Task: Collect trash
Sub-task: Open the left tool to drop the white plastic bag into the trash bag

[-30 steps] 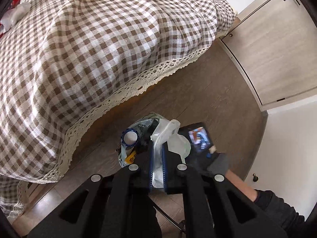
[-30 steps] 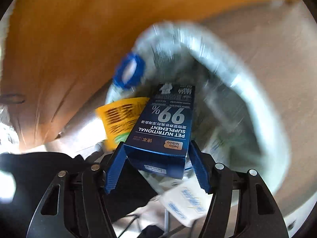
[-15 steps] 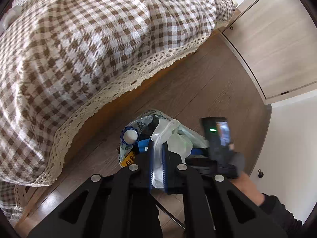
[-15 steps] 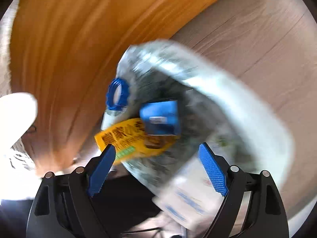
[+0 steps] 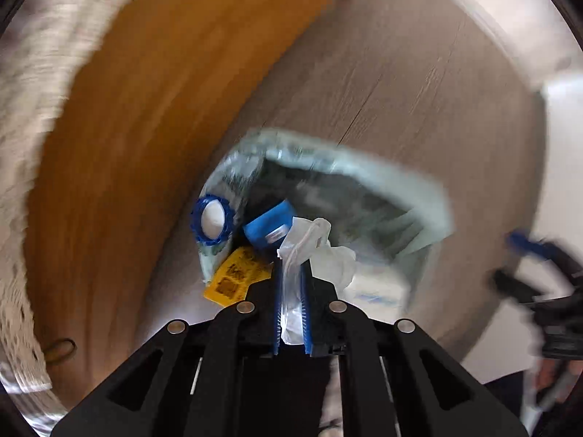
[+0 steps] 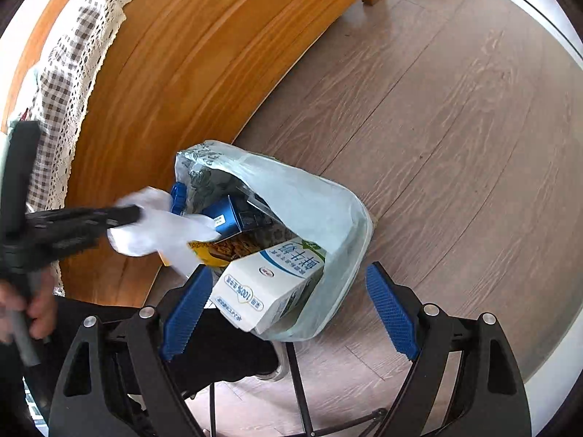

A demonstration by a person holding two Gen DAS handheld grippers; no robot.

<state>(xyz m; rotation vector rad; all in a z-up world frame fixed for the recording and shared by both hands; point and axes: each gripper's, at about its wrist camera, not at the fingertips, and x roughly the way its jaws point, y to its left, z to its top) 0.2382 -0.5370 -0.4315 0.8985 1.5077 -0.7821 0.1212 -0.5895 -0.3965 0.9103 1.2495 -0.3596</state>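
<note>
Gone from between the pads of the right claw (image 6: 288, 273): the blue box (image 6: 226, 218), now lying inside the bag (image 6: 320, 211) just ahead of and below that claw. Spread wide, empty, drawn back above the bag's mouth. Brought down low over the floor (image 6: 437, 145): the left claw (image 5: 291, 269), clenched on a twist of white film (image 5: 309, 236), bag directly beyond its tips. Bag handle or loose wrap, cannot tell. Judged as one more piece of trash collected, with the right claw free for the next fetch and the left holding the mouth up.

To the left of both claws, broad orange wooden bed frame (image 6: 182, 73), smooth and grained, under brown checked cloth (image 6: 62, 109) edged in lace. Ahead and right, pale wood-look planks. Thin, translucent, pale green plastic sack, slumped and crinkled. Nearest the right claw, a white rectangular milk carton (image 6: 266, 287), stiff card, poking out of the mouth. Behind it the small glossy blue box, then a flat yellow printed packet (image 6: 218, 251). Farthest in, left of the left claw's tips, a ridged round blue cap (image 5: 212, 220) with a white centre.
</note>
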